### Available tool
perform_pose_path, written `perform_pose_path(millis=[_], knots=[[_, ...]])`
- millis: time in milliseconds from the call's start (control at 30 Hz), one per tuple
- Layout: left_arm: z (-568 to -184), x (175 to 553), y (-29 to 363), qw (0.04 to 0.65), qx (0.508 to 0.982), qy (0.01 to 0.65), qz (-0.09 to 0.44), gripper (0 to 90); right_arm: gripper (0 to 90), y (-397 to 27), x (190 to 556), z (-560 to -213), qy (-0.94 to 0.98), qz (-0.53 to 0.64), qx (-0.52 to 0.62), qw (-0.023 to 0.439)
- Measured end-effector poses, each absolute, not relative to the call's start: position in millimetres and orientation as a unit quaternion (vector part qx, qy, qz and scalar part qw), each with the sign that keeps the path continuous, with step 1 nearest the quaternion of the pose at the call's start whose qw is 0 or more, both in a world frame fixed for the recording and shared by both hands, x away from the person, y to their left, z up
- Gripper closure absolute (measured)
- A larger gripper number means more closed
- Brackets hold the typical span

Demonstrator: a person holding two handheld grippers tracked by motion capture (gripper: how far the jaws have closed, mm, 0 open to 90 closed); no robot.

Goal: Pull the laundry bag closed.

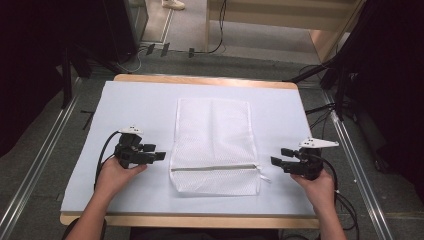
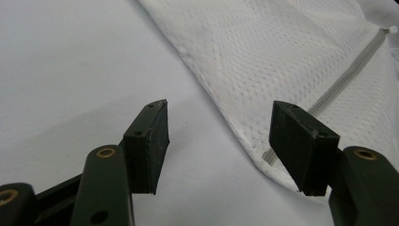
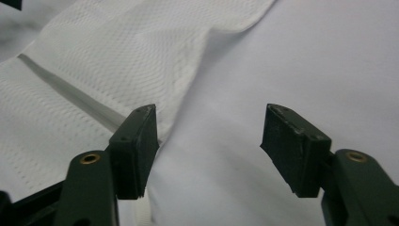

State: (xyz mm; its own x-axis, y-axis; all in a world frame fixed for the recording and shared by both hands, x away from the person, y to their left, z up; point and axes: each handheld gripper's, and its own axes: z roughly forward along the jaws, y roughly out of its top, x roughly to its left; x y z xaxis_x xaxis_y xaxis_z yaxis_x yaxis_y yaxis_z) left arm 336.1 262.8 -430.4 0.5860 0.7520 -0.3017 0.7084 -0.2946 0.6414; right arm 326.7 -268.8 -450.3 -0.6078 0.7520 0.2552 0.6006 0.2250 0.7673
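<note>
Mesh laundry bag (image 1: pixel 214 145), white and flat, is laid at the middle of the bench (image 1: pixel 150 102), which is covered by a pale sheet; the long sides of the bag run from twelve to six o'clock in the high view. A grey zipper (image 1: pixel 215 168) is seen running across the bag near its six o'clock end, with a small white pull at the three o'clock tip of the line. The left tongs (image 1: pixel 161 155) are held at the nine o'clock side of the bag, just beside its edge and apart from it, and are pointed toward three o'clock. The jaws are spread wide with nothing between them; in the left gripper view, bare sheet is seen in the gap of the left tongs (image 2: pixel 219 139), while the bag's hemmed corner (image 2: pixel 263 160) is found just behind the right-hand jaw. The right tongs (image 1: pixel 276 159) are held at the three o'clock side, near the zipper end, and are pointed toward nine o'clock. These jaws are likewise parted and empty; in the right gripper view, the bag's edge (image 3: pixel 181 89) is seen at eleven o'clock of the right tongs (image 3: pixel 209 134), not gripped.
</note>
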Motion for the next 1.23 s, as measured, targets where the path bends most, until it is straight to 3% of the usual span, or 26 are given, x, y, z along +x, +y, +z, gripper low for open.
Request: perform_pose_path(millis=[300, 1233], knots=[[-432, 339, 271, 0.384, 0.8, 0.46, 0.038, 36.3, 31.8, -283, 326, -455, 0.762, 0.44, 0.461, 0.114], [-436, 343, 275, 0.374, 0.798, 0.472, 0.033, 36.2, 30.1, -278, 327, -461, 0.769, 0.427, 0.465, 0.104]])
